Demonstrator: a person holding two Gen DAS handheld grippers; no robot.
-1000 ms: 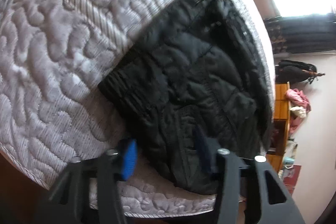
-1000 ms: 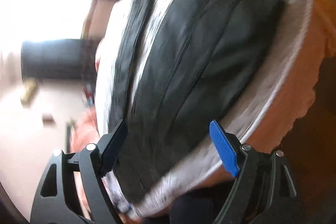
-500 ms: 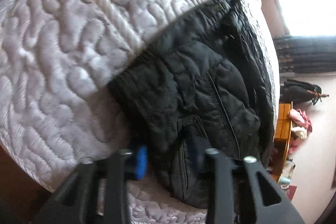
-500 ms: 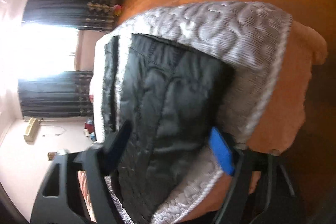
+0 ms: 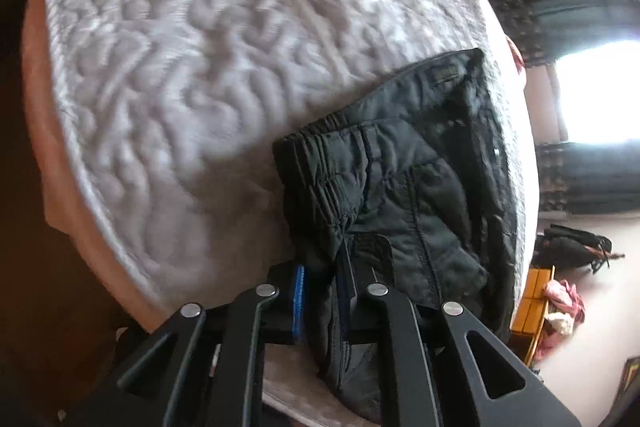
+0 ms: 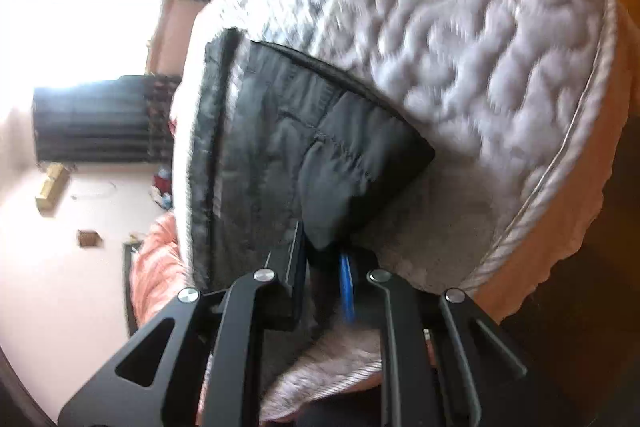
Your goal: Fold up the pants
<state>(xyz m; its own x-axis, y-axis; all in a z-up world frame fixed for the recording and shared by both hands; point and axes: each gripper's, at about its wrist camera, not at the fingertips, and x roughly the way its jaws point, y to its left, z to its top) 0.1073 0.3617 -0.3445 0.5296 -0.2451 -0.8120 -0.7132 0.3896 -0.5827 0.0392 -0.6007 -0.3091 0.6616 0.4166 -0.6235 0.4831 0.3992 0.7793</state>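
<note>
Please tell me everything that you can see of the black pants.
The black pants look like quilted, slightly shiny fabric with stitched seams, a gathered elastic waistband and a small label. They lie on the grey quilted mattress. The left gripper pinches the waist end; the right gripper pinches another corner.

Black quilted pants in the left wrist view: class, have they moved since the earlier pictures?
Yes. The black quilted pants lie bunched nearer the grey quilted mattress's edge, pinched by the left tool.

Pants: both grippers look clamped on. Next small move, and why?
Probably lift both ends together and carry them across to fold. The left gripper pinches the waistband end of the black pants, the right gripper a corner; both just closed on fabric lying on the quilt.
</note>
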